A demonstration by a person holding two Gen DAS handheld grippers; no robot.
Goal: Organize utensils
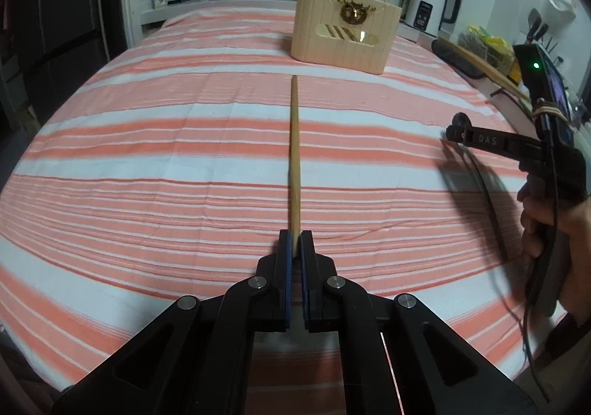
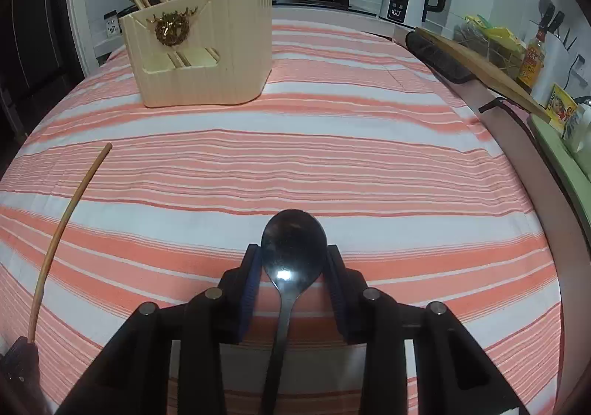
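The left gripper (image 1: 294, 252) pinches one chopstick (image 1: 294, 156) by its near end, so it may pivot short of the far holder (image 1: 345, 32), while the right gripper (image 2: 293, 278) brackets the black spoon (image 2: 293, 248) loosely and could drop it.

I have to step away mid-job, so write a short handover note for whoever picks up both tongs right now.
Left tongs: shut on one long wooden chopstick, which points toward the cream ribbed plastic utensil holder.
Right tongs: pads either side of the black glossy spoon, bowl forward; whether they pinch it is unclear.
The holder stands at the far end of the orange-and-white striped cloth and already has chopsticks in it.
Left to do: drop the chopstick in with the other chopsticks, then put the spoon in the holder.
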